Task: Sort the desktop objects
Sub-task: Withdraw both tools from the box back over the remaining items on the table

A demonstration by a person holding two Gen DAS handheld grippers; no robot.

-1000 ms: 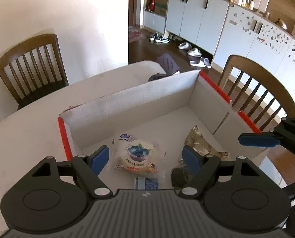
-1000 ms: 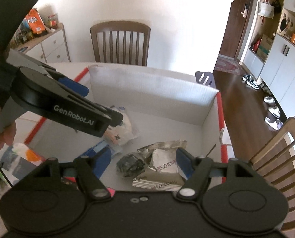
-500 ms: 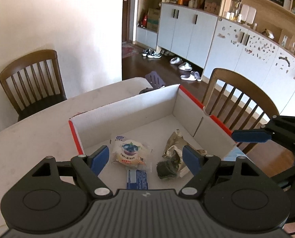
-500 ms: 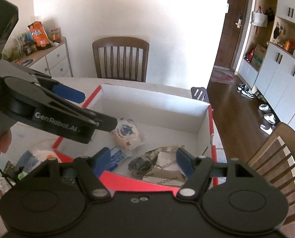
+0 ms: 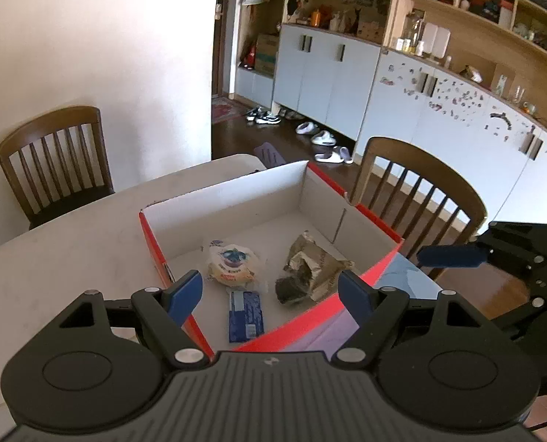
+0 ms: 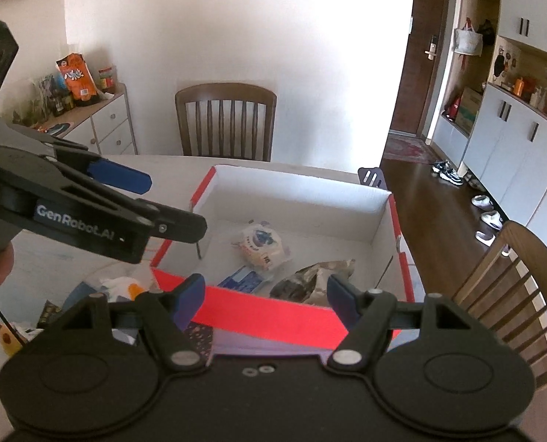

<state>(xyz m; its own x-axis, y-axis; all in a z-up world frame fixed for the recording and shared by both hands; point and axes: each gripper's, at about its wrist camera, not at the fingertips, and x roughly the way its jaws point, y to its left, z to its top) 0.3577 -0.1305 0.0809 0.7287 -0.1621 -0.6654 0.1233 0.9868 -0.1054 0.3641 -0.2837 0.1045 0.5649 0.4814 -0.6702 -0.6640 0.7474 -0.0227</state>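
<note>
A red-edged cardboard box [image 5: 369, 272] [image 6: 273, 313] stands on the white table [image 5: 70, 250]. Inside lie a round snack packet with a blue label [image 5: 231, 263] [image 6: 260, 245], a blue packet [image 5: 245, 315] [image 6: 242, 280], a crumpled brown-and-silver bag [image 5: 310, 265] [image 6: 317, 274] and a dark lump [image 5: 291, 289]. My left gripper [image 5: 269, 294] hovers open above the box's near edge, nothing between its fingers. My right gripper [image 6: 266, 294] is also open and empty, above the box's near wall. Each gripper shows at the edge of the other's view.
Loose packets and wrappers [image 6: 89, 294] lie on the table left of the box. A purple-and-blue sheet [image 5: 402, 276] lies under the box's near side. Wooden chairs [image 5: 56, 158] [image 5: 417, 188] [image 6: 225, 121] stand around the table. Cupboards [image 5: 420, 110] line the far wall.
Both grippers have pulled back and risen from inside the box, so the whole box and its near red wall now show. The items in the box have stayed put.
</note>
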